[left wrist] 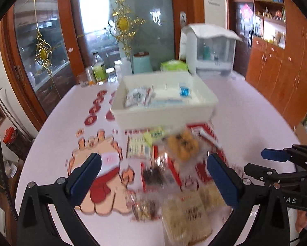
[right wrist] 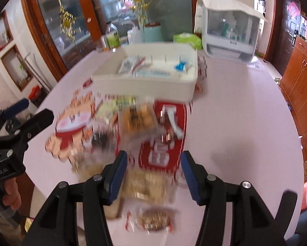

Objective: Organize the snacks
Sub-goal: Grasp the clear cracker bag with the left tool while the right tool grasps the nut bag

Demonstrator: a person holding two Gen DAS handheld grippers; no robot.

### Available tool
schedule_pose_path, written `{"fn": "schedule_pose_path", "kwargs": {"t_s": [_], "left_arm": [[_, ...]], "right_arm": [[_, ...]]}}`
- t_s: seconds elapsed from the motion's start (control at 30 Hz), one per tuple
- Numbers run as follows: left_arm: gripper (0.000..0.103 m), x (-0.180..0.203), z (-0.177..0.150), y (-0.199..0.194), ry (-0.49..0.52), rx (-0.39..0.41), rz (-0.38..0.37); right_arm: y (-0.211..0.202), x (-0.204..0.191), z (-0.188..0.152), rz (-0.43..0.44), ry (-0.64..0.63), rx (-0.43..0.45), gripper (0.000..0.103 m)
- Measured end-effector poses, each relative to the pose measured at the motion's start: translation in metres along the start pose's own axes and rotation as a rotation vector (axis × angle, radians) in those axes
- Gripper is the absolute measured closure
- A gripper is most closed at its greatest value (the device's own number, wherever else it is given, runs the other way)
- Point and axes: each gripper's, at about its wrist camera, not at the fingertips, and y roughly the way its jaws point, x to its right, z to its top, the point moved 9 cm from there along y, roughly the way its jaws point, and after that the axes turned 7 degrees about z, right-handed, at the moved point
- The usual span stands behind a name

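Several blurred snack packs lie on the pink tablecloth (left wrist: 245, 106) in front of a white bin (left wrist: 163, 119) (right wrist: 145, 88) that holds a few packets. Among them are an orange snack bag (left wrist: 182, 143) (right wrist: 137, 116), a dark pack (left wrist: 155, 174) (right wrist: 100, 139), pale cracker packs (left wrist: 184, 211) (right wrist: 147, 184) and a nut pack (right wrist: 153, 221). My left gripper (left wrist: 153, 164) hovers open over the pile with nothing between its fingers. My right gripper (right wrist: 154, 162) is open too, above the cracker packs, and holds nothing. Each gripper shows at the edge of the other's view.
Behind the bin stand a white covered appliance (left wrist: 213, 51) (right wrist: 229, 32), a green tissue pack (left wrist: 174, 65), a teal canister (left wrist: 142, 63) and bottles and jars (left wrist: 98, 69). Wooden cabinets (left wrist: 276, 71) line the right side. The table's right half is bare cloth (right wrist: 235, 112).
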Motion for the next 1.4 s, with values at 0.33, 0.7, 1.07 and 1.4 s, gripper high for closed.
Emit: {"fn": "schedule_pose_path", "kwargs": {"t_s": [0.33,0.7,1.07,1.4], "left_arm": [[0.001,0.021,-0.083,0.04,0.001,-0.167,-0.011],[0.001,0.019,-0.111,0.065,-0.059,-0.295,-0.048],[0.044,0.018,-0.141,0.085,-0.121,-0.431,-0.084],[0.074,0.018,-0.145,0.083,-0.15,-0.43,-0.126]], "right_arm": [[0.044,0.009,-0.102,-0.034,0.018,-0.148,0.047],[0.064,0.011,-0.128,0.04,0.066,-0.165,0.029],[0.061,0.002,-0.13,0.072,0.021,-0.129,0.044],[0.06,-0.007,-0.129,0.052,-0.022,-0.109,0.053]]}}
